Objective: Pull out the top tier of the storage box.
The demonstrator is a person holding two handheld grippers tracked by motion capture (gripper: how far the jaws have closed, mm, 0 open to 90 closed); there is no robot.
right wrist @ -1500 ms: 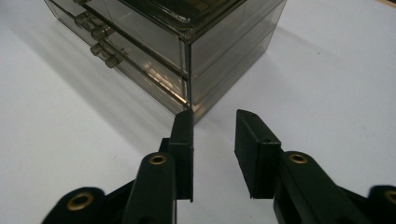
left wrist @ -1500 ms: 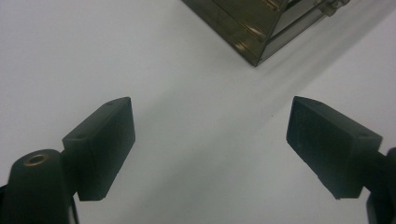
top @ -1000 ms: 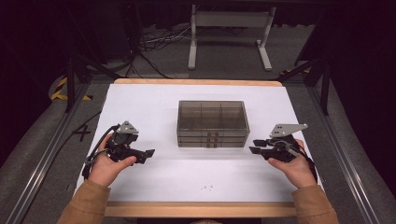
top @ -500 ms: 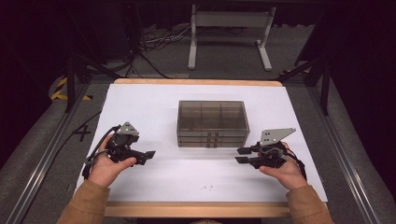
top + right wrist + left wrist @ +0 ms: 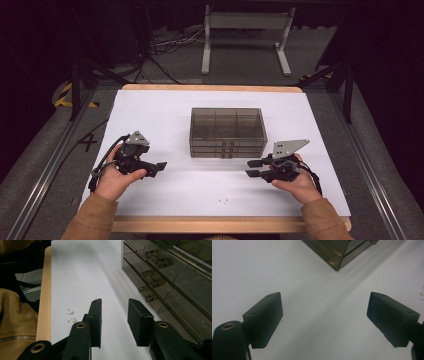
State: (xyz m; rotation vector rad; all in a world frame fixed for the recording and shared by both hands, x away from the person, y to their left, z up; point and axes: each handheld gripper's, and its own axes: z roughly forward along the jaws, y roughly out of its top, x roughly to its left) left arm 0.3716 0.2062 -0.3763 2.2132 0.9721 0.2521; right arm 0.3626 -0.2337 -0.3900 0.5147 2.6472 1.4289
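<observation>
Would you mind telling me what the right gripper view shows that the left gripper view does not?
Right gripper view alone: three clear drawer knobs on the box front, the table's wooden edge and a tan sleeve; its claw stands partly open, nothing between. Left gripper view alone: its own claw, spread wide over bare white tabletop. Both share: the smoky clear drawer box and the two small pearl earrings, blurred at the left view's edge.

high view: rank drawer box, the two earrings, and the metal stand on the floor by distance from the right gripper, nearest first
From the right gripper:
1. Drawer box: just beyond the jaws, mid-table.
2. Two earrings: near the table's front edge, toward the person. Fairly close to the box's distance, so this order is not firm.
3. Metal stand: on the floor past the table's far edge, plainly farthest.
</observation>
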